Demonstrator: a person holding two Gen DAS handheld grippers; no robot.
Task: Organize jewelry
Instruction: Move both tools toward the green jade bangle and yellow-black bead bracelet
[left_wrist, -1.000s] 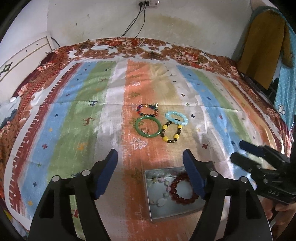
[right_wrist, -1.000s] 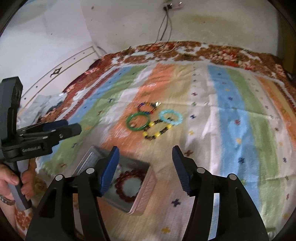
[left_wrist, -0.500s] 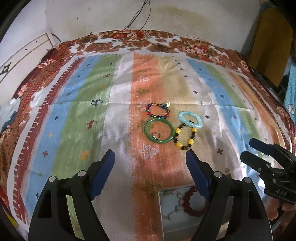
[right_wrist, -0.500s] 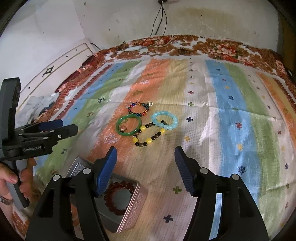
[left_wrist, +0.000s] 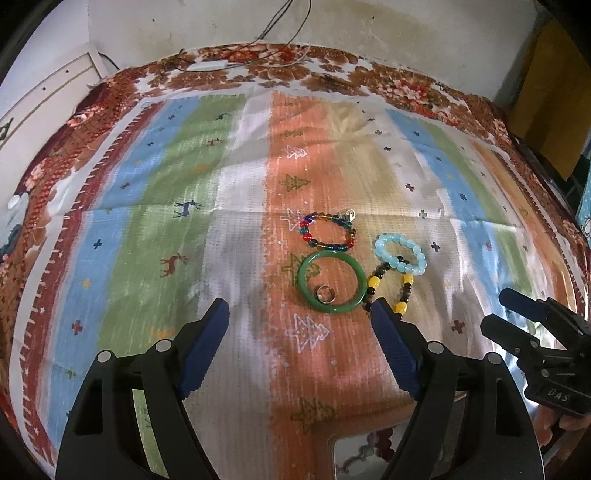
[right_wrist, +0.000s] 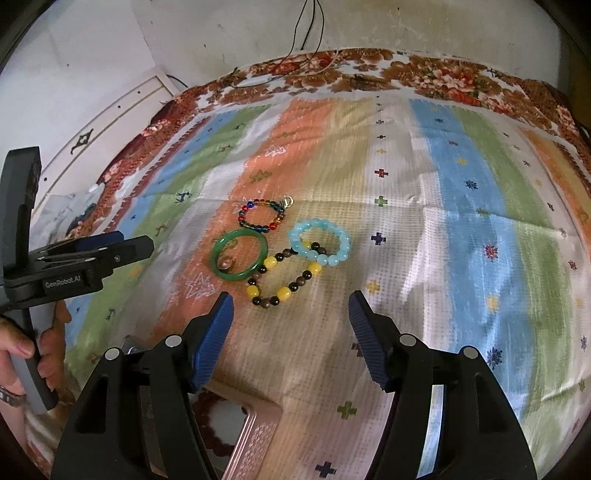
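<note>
Now that both my hand-held grippers, left (left_wrist: 299, 321) and right (right_wrist: 290, 314), have advanced released and empty past the near silver metal tin (right_wrist: 255, 435), I judge the green jade bangle (left_wrist: 330, 281) on the striped bedspread (left_wrist: 147, 221) comes next.

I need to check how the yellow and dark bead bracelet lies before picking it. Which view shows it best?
The right wrist view: the whole loop of the yellow and dark bead bracelet shows, one end under the light blue bracelet. In the left wrist view its near end is hidden behind a finger of the left hand-held gripper.
</note>
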